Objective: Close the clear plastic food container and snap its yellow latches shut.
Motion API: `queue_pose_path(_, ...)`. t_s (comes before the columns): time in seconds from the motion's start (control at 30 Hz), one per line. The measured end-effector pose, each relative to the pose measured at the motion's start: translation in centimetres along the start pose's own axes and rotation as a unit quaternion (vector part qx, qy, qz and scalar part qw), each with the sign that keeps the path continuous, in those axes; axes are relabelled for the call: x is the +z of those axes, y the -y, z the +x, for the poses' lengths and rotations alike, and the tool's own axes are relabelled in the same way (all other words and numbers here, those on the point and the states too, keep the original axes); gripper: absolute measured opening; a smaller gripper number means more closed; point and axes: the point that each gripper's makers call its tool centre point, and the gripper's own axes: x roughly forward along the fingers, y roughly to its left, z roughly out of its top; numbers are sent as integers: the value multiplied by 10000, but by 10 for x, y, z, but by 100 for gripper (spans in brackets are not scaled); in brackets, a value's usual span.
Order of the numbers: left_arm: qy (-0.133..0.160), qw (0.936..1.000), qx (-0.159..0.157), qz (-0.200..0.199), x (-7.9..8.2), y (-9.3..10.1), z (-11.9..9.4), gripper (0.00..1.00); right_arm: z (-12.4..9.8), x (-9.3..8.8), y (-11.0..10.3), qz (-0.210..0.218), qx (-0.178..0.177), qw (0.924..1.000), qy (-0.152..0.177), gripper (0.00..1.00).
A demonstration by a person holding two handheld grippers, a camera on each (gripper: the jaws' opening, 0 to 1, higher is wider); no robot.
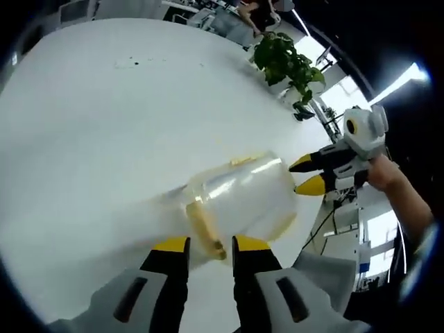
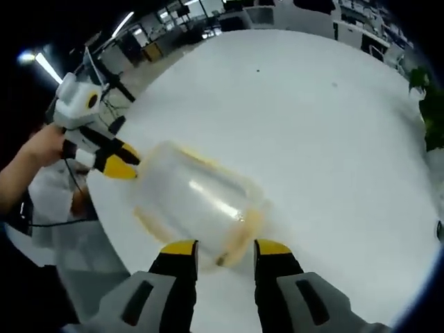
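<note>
The clear box [image 1: 239, 201] is seen on the white desk [image 1: 104, 125], between the two tools. It lies just in front of the left tool [image 1: 210, 244] at one end, and just in front of the right tool [image 2: 225, 248] at the other end. It looks blurry, so its lid cannot be seen well.

A yellow latch [image 1: 206, 232] is seen on the end of the box right in front of the left tool's tips. The left tool's tips are held a little apart, with nothing caught between them. They seem to be lined up with the latch so that it can be pushed shut.

In the right gripper view, a yellow edge [image 2: 239, 239] of the box is seen just ahead of the right tool. The right tool's tips are also spread apart and nothing is held in them. In the left gripper view, the right tool's tips are seen close to the far end of the box. The box is likely kept between both tools so that it will not slide when a latch is pressed.

Whether the latches are already snapped cannot be told.

A green plant [image 1: 284, 62] is seen far off, past the box.
</note>
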Motion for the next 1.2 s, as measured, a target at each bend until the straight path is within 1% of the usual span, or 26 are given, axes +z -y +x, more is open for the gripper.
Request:
queue_pose_path(0.1,55,10000,-42,1,1,1,0,22,4,-3,-4,12,100,9999,3,30)
queue_pose_path(0.13,67,10000,-29,40,2,1,0,22,5,0,-7,82,155,9998,68,30)
queue_pose_path(0.17,74,10000,-19,62,2,2,0,22,4,-1,-7,107,129,9999,41,31)
queue_pose_path(0.3,113,9999,-93,82,5,6,4,20,4,-2,-7,-48,171,9998,-26,30)
queue_pose_path(0.37,106,9999,-31,132,6,6,5,22,4,-1,-7,-146,177,9997,-87,29)
queue_pose_path(0.5,127,9998,-46,153,5,5,4,21,5,-1,-8,-228,193,9995,-128,27)
queue_pose_path(0.63,163,9997,-26,181,5,5,5,20,2,-2,-8,-175,172,9997,-75,23)
queue_pose_path(0.73,171,9997,-11,162,6,7,4,19,2,-3,-7,-131,272,9995,-48,22)
queue_pose_path(0.83,177,9997,-6,188,7,8,5,18,2,-6,-9,-54,369,9992,-154,21)
queue_pose_path(0.9,166,9998,31,79,8,8,6,18,2,-6,-9,-73,365,9991,-198,21)
queue_pose_path(0.93,185,9998,33,0,9,10,6,17,0,-19,-20,369,537,9967,-494,20)
queue_pose_path(0.97,149,9999,63,15,9,9,5,17,4,-12,-11,194,432,9986,-235,20)
queue_pose_path(1.07,153,9999,61,11,10,7,6,16,4,-14,-11,166,448,9988,-130,19)
queue_pose_path(1.1,124,9998,47,-147,11,8,7,15,6,-13,-9,222,437,9987,-102,19)
queue_pose_path(1.2,113,9999,63,-69,11,10,8,15,6,-11,-10,240,390,9989,-58,19)
